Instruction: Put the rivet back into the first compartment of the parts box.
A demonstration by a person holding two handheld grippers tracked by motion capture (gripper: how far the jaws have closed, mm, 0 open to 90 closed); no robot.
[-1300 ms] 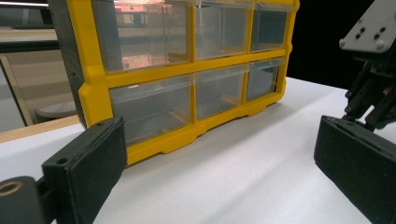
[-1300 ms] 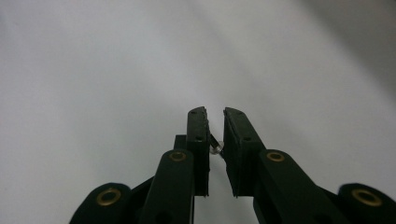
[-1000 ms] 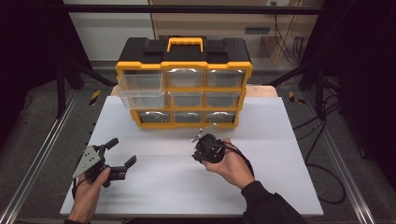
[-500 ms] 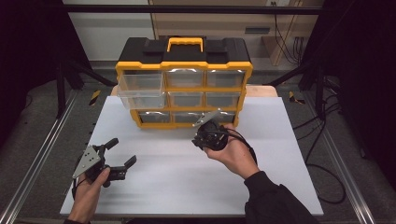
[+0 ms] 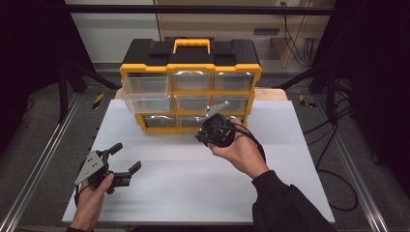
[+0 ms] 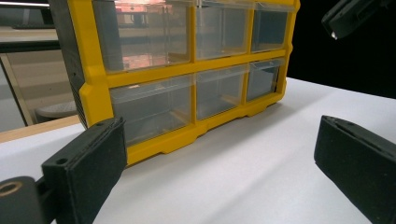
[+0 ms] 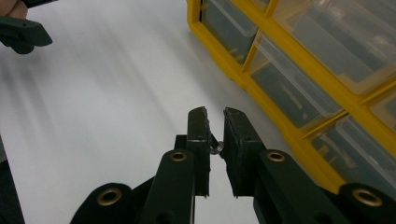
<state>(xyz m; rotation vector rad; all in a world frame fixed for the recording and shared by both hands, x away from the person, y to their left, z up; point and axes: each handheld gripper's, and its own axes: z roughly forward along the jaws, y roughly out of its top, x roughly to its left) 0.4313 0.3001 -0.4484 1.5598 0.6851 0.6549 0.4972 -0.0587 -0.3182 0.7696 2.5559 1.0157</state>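
Note:
A yellow and black organizer point(image 5: 191, 79) with clear drawers stands at the back of the white table point(image 5: 193, 179). Its top left drawer point(image 5: 145, 89) sticks out forward. My right gripper point(image 5: 202, 136) hovers just in front of the bottom row, pointing left along the organizer's front. In the right gripper view, that gripper point(image 7: 215, 114) is shut on a small metal part point(image 7: 215, 147), with the organizer point(image 7: 299, 70) to its right. My left gripper point(image 5: 128, 155) rests near the table's front left, open and holding nothing. In the left gripper view the jaws point(image 6: 222, 140) stand wide apart, facing the organizer point(image 6: 187, 70).
Metal rails run along both sides of the table, and cables point(image 5: 333, 145) lie on the floor at the right. Some drawers hold small dark parts point(image 7: 289, 98). Bare white tabletop stretches between the two grippers.
My right gripper has moved away from me and up, from the middle of the table to the organizer's bottom row. The left gripper has stayed put.

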